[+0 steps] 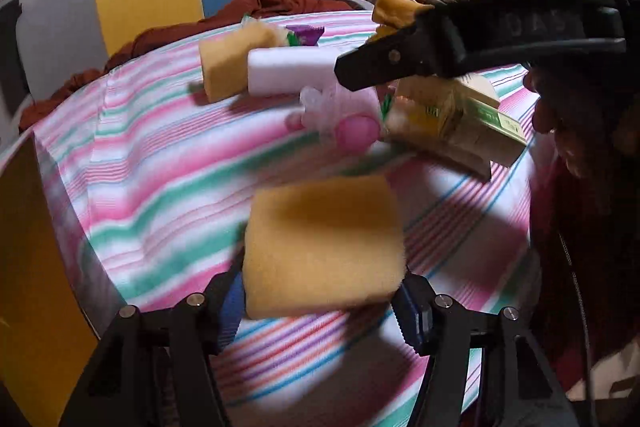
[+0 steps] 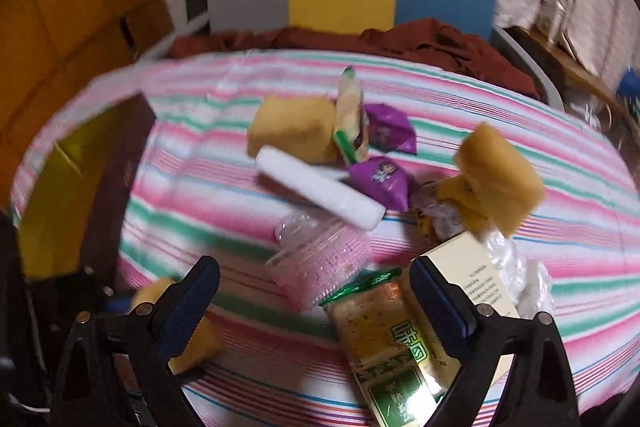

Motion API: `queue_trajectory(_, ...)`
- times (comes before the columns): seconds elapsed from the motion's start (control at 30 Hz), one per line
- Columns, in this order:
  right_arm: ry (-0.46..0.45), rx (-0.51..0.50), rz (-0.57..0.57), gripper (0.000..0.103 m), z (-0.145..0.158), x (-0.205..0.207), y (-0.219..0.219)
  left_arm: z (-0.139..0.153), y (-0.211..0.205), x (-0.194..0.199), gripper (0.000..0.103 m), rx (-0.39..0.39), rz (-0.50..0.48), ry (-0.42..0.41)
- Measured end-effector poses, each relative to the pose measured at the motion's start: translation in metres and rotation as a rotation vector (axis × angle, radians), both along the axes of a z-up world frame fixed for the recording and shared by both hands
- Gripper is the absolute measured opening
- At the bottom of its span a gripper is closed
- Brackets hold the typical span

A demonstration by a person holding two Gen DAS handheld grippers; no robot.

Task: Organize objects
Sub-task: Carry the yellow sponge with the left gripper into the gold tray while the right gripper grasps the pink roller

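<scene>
Between the pads of your left hand-held gripper (image 1: 320, 303) sits a yellow sponge (image 1: 324, 247), clamped at its two sides, near the front of the striped tabletop (image 1: 160, 163). Keep that squeeze light, since foam buckles easily, and carry the sponge level toward wherever you are grouping the sponges; the picture is smeared, so slow down before you set it down. Your right hand-held gripper (image 2: 316, 311) stands wide apart with nothing pinched; a green-labelled snack packet (image 2: 380, 343) lies between its fingers and a cream box (image 2: 472, 275) lies just behind its right finger. Centre the packet before closing, so the box stays out of the bite.

Counting across both views: four yellow sponges at least, one held, one far left (image 2: 292, 131), one far right (image 2: 500, 179), and perhaps that same held one at the right view's lower left. One white foam block (image 2: 320, 191), two purple wrappers (image 2: 380, 179), one clear pink container (image 2: 320, 259).
</scene>
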State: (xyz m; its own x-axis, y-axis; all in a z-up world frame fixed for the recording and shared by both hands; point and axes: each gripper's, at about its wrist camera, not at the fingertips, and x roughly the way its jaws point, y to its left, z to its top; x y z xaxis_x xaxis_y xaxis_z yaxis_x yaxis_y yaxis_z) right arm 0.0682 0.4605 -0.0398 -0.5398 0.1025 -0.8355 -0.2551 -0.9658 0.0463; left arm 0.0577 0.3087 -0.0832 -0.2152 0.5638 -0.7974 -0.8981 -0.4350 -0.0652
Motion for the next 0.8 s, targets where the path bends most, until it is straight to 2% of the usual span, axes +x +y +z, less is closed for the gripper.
queue_trajectory(0.33,-0.126,0.055,0.046,0.097,-0.023,-0.024,0.010,-0.001,-0.005,0.000,0.071,0.040,0.006,-0.022)
queue_trajectory(0.53,-0.154,0.065,0.059,0.097,-0.033,-0.034,0.013,-0.006,0.000,0.002,0.086,0.050,-0.007,-0.032)
queue_trajectory(0.6,-0.163,0.071,0.068,0.093,-0.036,-0.035,0.012,-0.007,0.000,0.004,0.089,0.052,-0.004,-0.030)
queue_trajectory(0.63,-0.166,0.071,0.074,0.088,-0.037,-0.036,0.012,-0.007,0.002,0.003,0.089,0.052,-0.002,-0.030)
queue_trajectory(0.67,-0.168,0.064,0.085,0.074,-0.038,-0.036,0.010,-0.007,0.002,0.004,0.089,0.051,0.002,-0.028)
queue_trajectory(0.73,-0.166,0.061,0.104,0.075,-0.038,-0.037,0.006,-0.007,0.003,0.003,0.089,0.053,0.009,-0.028)
queue_trajectory(0.77,-0.165,0.055,0.117,0.075,-0.038,-0.036,0.004,-0.006,0.002,0.002,0.083,0.052,0.024,-0.024)
queue_trajectory(0.8,-0.165,0.048,0.127,0.075,-0.037,-0.035,0.003,-0.005,0.001,0.001,0.073,0.046,0.040,-0.016)
